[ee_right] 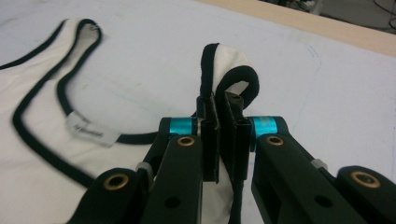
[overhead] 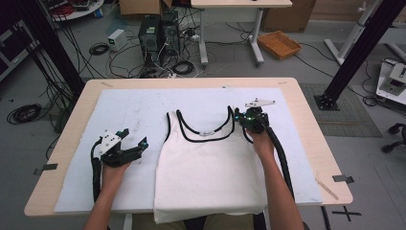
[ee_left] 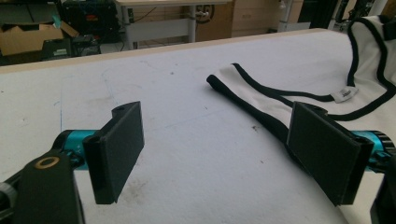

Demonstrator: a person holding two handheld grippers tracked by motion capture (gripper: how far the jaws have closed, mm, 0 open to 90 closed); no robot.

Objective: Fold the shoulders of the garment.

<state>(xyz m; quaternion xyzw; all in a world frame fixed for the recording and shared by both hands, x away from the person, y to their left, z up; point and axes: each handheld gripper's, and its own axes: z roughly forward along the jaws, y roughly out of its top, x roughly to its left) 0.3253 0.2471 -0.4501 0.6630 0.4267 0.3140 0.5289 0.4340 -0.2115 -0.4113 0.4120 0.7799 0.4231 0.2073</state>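
**Right gripper clamps a tank-top strap; left gripper waits with jaws wide**

While the white tank top (overhead: 207, 163) lies flat on the white cloth (overhead: 143, 103) that covers the wooden table (overhead: 306, 120), its hem hangs over the near edge toward the person. The garment is trimmed in black along the neckline and armholes, and a small label (overhead: 207, 133) sits at the back of the neck.

On the person's right side, the right gripper (overhead: 243, 120) is clenched on the right shoulder strap (ee_right: 229, 70). In the right gripper view the two black jaws stand pressed together with the strap pinched between them, and its black-edged loop curls up above the jaw tips, lifted off the cloth. The other strap (ee_right: 79, 32) lies flat on the cloth, farther off.

Off the garment's left side, the left gripper (overhead: 135, 145) rests over the cloth, just beside the tank top's edge. Its jaws are spread wide with nothing between them; in the left gripper view, bare cloth shows between the pads, and the near strap (ee_left: 252, 100) runs behind the right-hand jaw without being pinched.
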